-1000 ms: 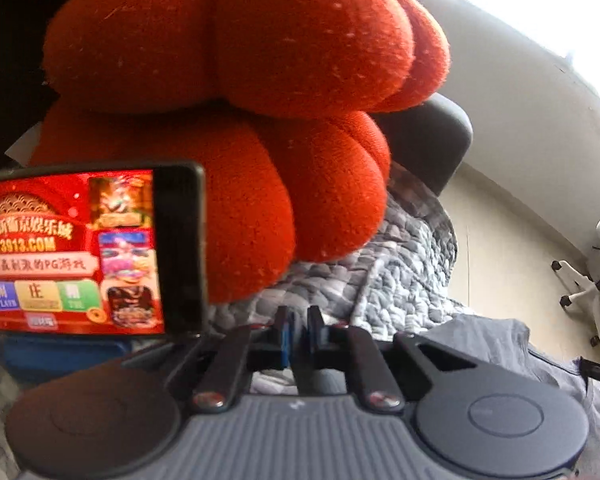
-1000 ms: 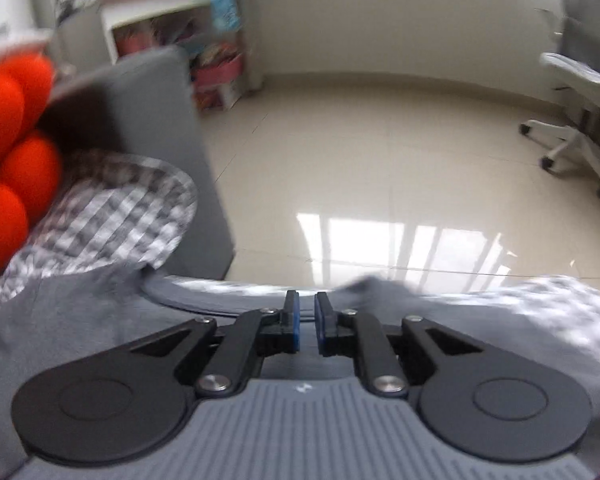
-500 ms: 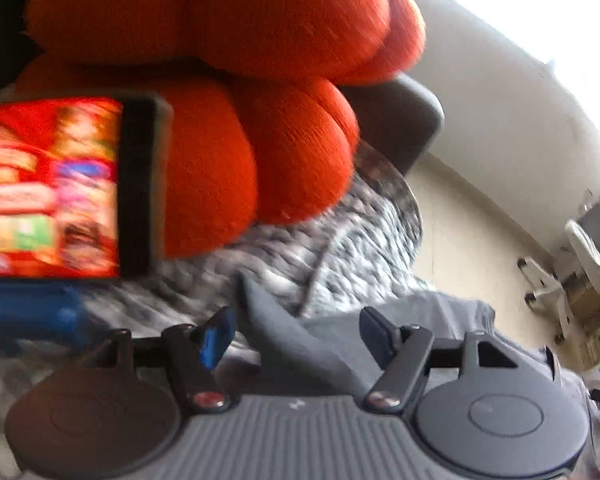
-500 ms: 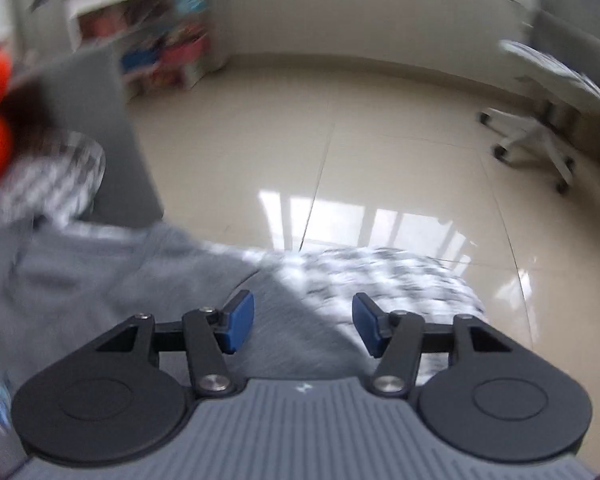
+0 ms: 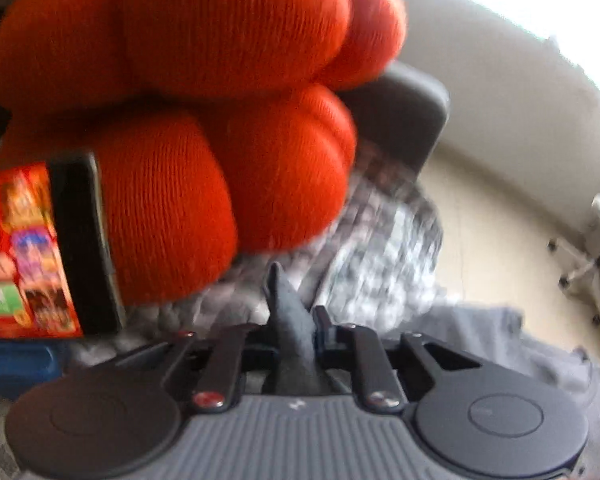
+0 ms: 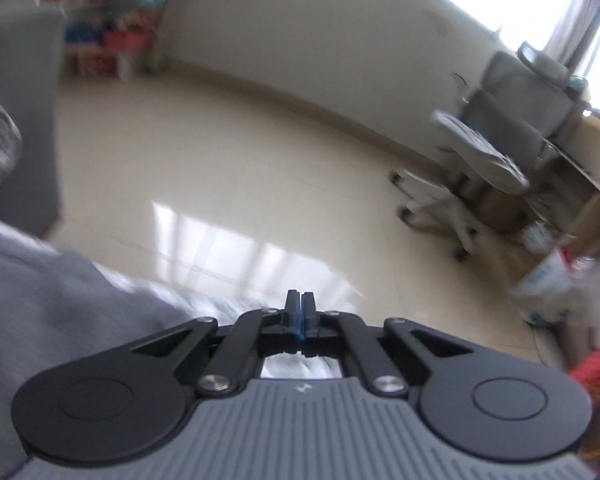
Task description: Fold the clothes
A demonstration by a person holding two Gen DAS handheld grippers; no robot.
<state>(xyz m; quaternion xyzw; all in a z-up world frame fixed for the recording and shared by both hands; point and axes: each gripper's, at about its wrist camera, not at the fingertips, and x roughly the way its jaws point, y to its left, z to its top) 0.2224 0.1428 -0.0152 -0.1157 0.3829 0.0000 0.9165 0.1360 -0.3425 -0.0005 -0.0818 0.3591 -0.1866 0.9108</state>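
Your left gripper (image 5: 296, 332) is closing its jaws on a pinched-up ridge of the grey garment (image 5: 292, 320); the fold is standing between the two fingers, which are pressing against it on both sides, and its peak is poking up past their tips toward twelve o'clock. From there the same grey cloth is spreading away toward three and four o'clock, lying over a grey-and-white checked quilt (image 5: 384, 248). Above the jaws, from ten to one o'clock, a big orange knitted knot cushion (image 5: 188, 80) is filling most of the left wrist view. At nine o'clock a phone (image 5: 40, 248) with a bright red screen is standing upright in front of the cushion. A grey sofa arm (image 5: 404, 116) is showing at two o'clock, with cream floor tiles (image 5: 492, 232) beyond it.

Your right gripper (image 6: 299, 318) is holding its jaws fully together, the blue pads (image 6: 297, 322) meeting with nothing visible between them. The grey garment (image 6: 40, 300) is lying at eight to nine o'clock of these jaws, apart from the fingertips. A strip of the checked quilt (image 6: 220, 304) is blurring just behind the fingers. A white office chair (image 6: 472, 168) is standing at two o'clock on the glossy floor.
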